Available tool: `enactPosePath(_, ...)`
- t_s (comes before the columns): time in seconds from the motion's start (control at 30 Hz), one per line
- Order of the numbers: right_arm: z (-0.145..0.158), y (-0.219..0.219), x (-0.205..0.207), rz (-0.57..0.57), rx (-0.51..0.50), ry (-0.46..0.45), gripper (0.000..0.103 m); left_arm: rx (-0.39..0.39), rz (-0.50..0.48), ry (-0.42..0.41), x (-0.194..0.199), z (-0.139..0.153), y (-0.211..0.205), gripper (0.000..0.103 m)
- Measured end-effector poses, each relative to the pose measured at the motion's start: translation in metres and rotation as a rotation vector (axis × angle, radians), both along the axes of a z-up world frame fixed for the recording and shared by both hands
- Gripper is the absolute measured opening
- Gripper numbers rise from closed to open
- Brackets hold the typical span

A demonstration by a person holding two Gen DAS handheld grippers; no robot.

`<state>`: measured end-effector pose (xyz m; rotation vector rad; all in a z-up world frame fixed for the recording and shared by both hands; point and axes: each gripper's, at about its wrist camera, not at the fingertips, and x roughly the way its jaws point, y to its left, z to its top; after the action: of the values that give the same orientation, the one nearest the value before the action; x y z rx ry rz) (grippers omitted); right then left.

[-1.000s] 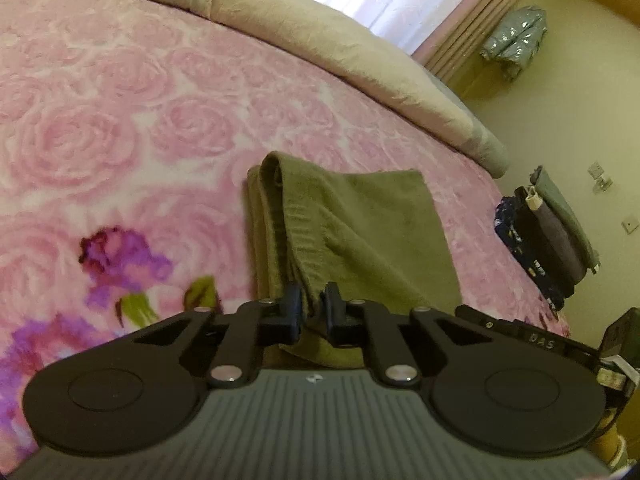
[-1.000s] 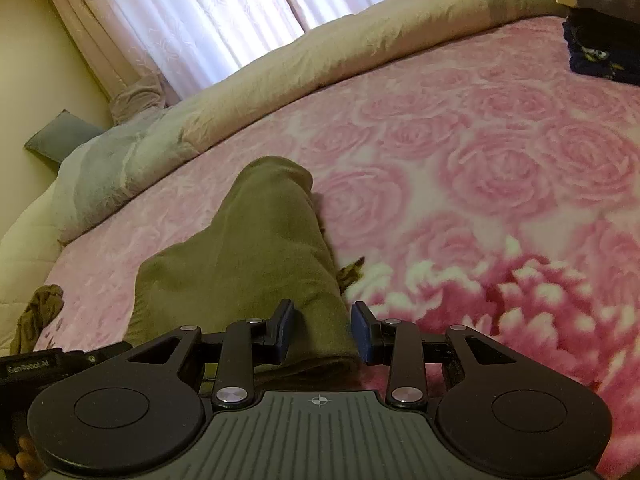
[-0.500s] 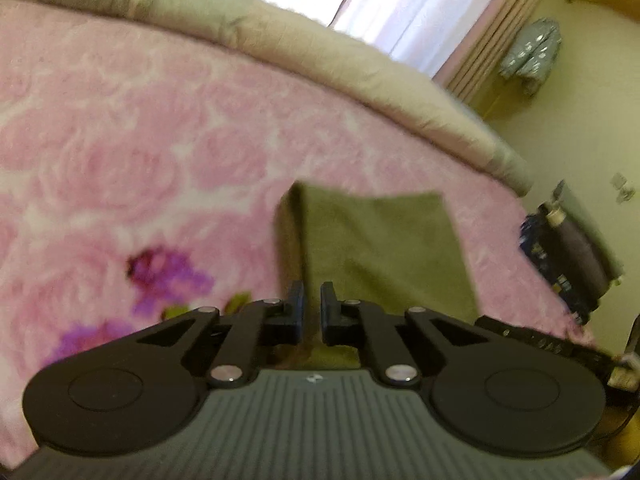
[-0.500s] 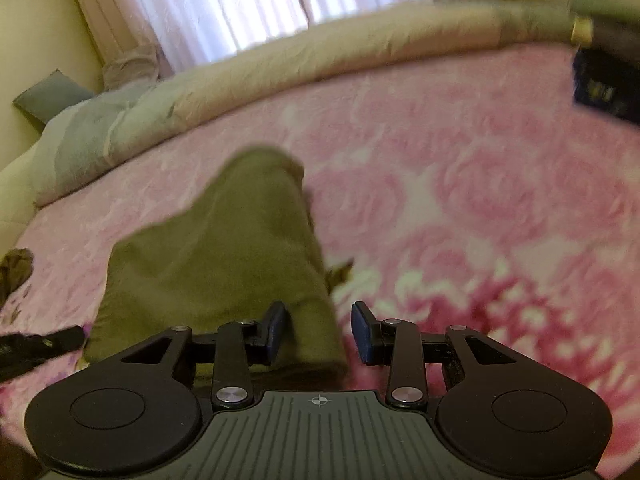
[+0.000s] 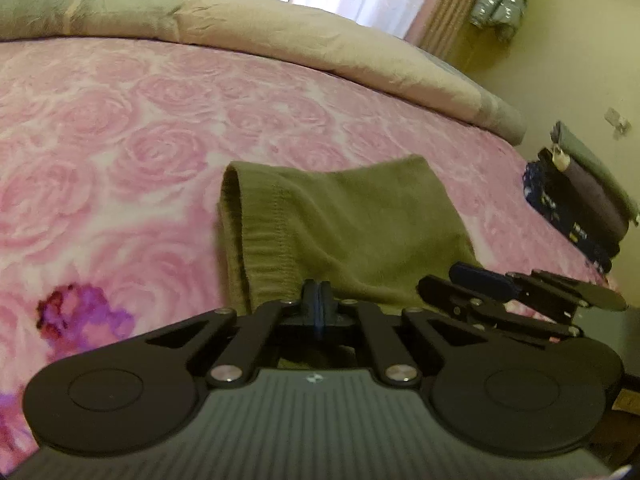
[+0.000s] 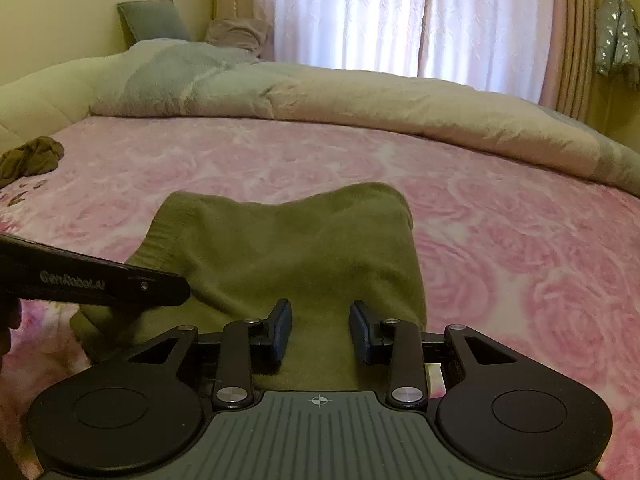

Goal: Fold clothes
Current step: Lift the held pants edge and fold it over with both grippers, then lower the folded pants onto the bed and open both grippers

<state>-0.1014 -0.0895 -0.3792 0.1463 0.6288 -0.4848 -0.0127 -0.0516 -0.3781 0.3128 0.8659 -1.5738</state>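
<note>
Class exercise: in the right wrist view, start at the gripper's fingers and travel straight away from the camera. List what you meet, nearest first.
right gripper → olive green garment → pink rose-patterned bedspread → rolled beige quilt → white curtain

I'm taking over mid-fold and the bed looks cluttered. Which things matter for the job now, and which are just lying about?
In the job:
- olive garment
- left gripper, shut at its near edge
- right gripper, open over it

Lying about:
- stack of clothes
- crumpled brown cloth
- beige duvet
- grey pillow
</note>
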Motion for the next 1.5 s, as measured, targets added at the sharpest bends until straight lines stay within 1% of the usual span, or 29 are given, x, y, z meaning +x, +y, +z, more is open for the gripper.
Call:
enactPosePath(0.07, 0.011, -0.003, -0.004, -0.011, 0.029, -0.04, 0.035, -0.022, 0.007, 0.021, 0.004, 0.01, -0.001, 0.002)
enactPosePath(0.17, 0.027, -0.019, -0.005, -0.045, 0.035, -0.104, 0.035, -0.052, 0.014, 0.05, 0.011, 0.024, -0.015, 0.002)
enactPosePath(0.27, 0.03, -0.038, 0.013, -0.056, 0.018, -0.109, 0.035, -0.067, 0.013, 0.0, 0.011, 0.028, -0.039, 0.003)
enactPosePath(0.37, 0.031, -0.058, 0.032, -0.065, 0.0, -0.11, 0.035, -0.032, 0.034, -0.018, 0.015, 0.016, -0.062, 0.003)
enactPosePath(0.4, 0.032, -0.064, 0.039, -0.068, -0.006, -0.111, 0.029, -0.021, 0.044, -0.017, 0.017, 0.009, -0.067, 0.002)
enactPosePath(0.43, 0.026, -0.071, 0.047, -0.063, -0.004, -0.088, 0.017, -0.013, 0.048, -0.024, 0.018, 0.002, -0.07, 0.002)
enactPosePath(0.5, 0.01, -0.081, 0.06, -0.06, 0.018, -0.025, 0.017, -0.011, 0.058, -0.049, 0.019, -0.013, -0.072, 0.003)
enactPosePath(0.53, 0.006, -0.085, 0.061, -0.065, 0.032, -0.018, 0.017, -0.026, 0.058, -0.044, 0.02, -0.02, -0.071, 0.003)
enactPosePath(0.63, -0.006, -0.093, 0.06, -0.082, 0.075, -0.009, 0.017, -0.033, 0.064, -0.012, 0.026, -0.021, -0.069, 0.003)
enactPosePath(0.67, -0.01, -0.096, 0.06, -0.088, 0.089, -0.006, 0.017, -0.034, 0.068, 0.002, 0.028, -0.017, -0.066, 0.003)
enactPosePath(0.7, -0.007, -0.096, 0.054, -0.102, 0.105, -0.028, 0.017, -0.035, 0.073, 0.017, 0.029, -0.013, -0.064, 0.002)
enactPosePath(0.73, 0.0, -0.095, 0.044, -0.122, 0.122, -0.054, 0.017, -0.036, 0.077, 0.031, 0.031, -0.008, -0.061, 0.002)
enactPosePath(0.8, 0.015, -0.091, 0.022, -0.163, 0.155, -0.106, 0.017, -0.063, 0.078, 0.053, 0.032, 0.006, -0.044, 0.003)
enactPosePath(0.87, 0.027, -0.078, -0.001, -0.171, 0.177, -0.126, 0.017, -0.075, 0.067, 0.05, 0.029, 0.018, -0.024, 0.003)
enactPosePath(0.93, 0.033, -0.056, -0.027, -0.167, 0.164, -0.105, 0.017, -0.08, 0.057, 0.049, 0.023, 0.026, 0.001, 0.003)
enactPosePath(1.0, 0.033, -0.033, -0.045, -0.162, 0.147, -0.078, 0.018, -0.067, 0.048, 0.047, 0.016, 0.025, 0.022, 0.003)
enactPosePath(1.03, 0.029, -0.025, -0.052, -0.159, 0.152, -0.063, 0.018, -0.053, 0.043, 0.043, 0.012, 0.021, 0.029, 0.003)
enactPosePath(1.1, 0.017, -0.017, -0.054, -0.158, 0.154, -0.034, 0.018, 0.003, 0.04, 0.013, 0.004, 0.007, 0.037, 0.002)
enactPosePath(1.17, 0.006, -0.013, -0.054, -0.16, 0.135, -0.019, 0.026, -0.003, 0.066, -0.003, 0.001, 0.006, 0.045, 0.001)
enactPosePath(1.2, 0.009, -0.011, -0.057, -0.165, 0.141, -0.019, 0.036, 0.004, 0.074, -0.002, 0.001, 0.009, 0.047, 0.001)
enactPosePath(1.23, 0.012, -0.01, -0.06, -0.172, 0.149, -0.021, 0.042, 0.009, 0.084, -0.003, 0.0, 0.014, 0.049, 0.002)
enactPosePath(1.27, 0.016, -0.008, -0.063, -0.178, 0.157, -0.023, 0.042, 0.014, 0.09, -0.013, -0.001, 0.019, 0.052, 0.002)
enactPosePath(1.33, 0.023, -0.005, -0.07, -0.19, 0.174, -0.027, 0.043, 0.032, 0.104, -0.039, -0.004, 0.026, 0.059, 0.008)
enactPosePath(1.37, 0.026, -0.004, -0.073, -0.196, 0.182, -0.029, 0.043, 0.046, 0.113, -0.053, -0.007, 0.029, 0.063, 0.015)
enactPosePath(1.4, 0.03, -0.002, -0.076, -0.202, 0.19, -0.031, 0.043, 0.061, 0.122, -0.066, -0.01, 0.031, 0.068, 0.019)
enactPosePath(1.5, 0.029, 0.013, -0.088, -0.206, 0.229, -0.017, 0.043, 0.102, 0.136, -0.087, -0.019, 0.035, 0.082, 0.023)
